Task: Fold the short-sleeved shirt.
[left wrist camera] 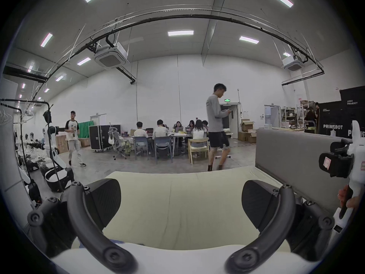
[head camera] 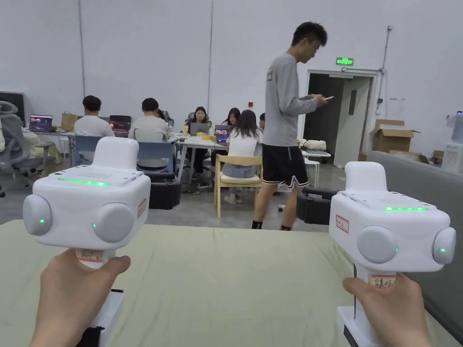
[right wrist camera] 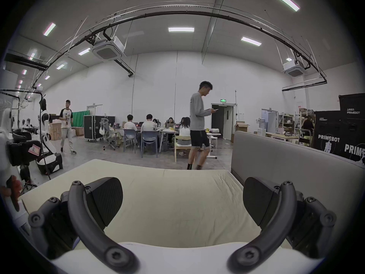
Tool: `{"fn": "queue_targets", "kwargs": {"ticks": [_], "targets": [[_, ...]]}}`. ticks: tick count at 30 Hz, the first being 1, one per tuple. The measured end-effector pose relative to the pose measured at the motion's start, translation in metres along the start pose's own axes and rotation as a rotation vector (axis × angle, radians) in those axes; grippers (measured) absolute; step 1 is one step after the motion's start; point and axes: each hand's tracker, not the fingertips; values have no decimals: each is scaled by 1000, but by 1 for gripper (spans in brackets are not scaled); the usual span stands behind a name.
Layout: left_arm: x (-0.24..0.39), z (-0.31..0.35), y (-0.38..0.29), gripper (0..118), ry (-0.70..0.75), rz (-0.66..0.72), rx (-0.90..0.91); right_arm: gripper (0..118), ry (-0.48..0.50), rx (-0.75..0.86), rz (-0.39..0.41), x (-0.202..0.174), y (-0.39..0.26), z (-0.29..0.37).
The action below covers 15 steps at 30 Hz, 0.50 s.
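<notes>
The pale green bed surface point(head camera: 226, 280) is stretching ahead, a grey headboard point(head camera: 420, 189) running along its right edge. A white cloth edge point(left wrist camera: 177, 256) is lying just beneath both grippers; whether it is the shirt is unclear. The left gripper point(left wrist camera: 180, 205) and right gripper point(right wrist camera: 182, 203) are hovering above it, jaws spread wide, gripping nothing.

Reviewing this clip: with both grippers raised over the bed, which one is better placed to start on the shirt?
Neither clearly. The left gripper and right gripper are both open, held level above the pale green sheet. A white edge, possibly the shirt, lies just below each gripper's jaws, so I would not pick a side.
</notes>
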Motion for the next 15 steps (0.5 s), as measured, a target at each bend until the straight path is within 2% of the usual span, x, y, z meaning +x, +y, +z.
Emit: {"fn": "queue_targets", "kwargs": {"ticks": [11, 15], "targets": [[-1, -6, -6, 118, -12, 36, -30, 118, 9, -1, -20, 5, -4, -1], [0, -8, -8, 118, -15, 29, -34, 118, 6, -4, -3, 4, -6, -3]]}}
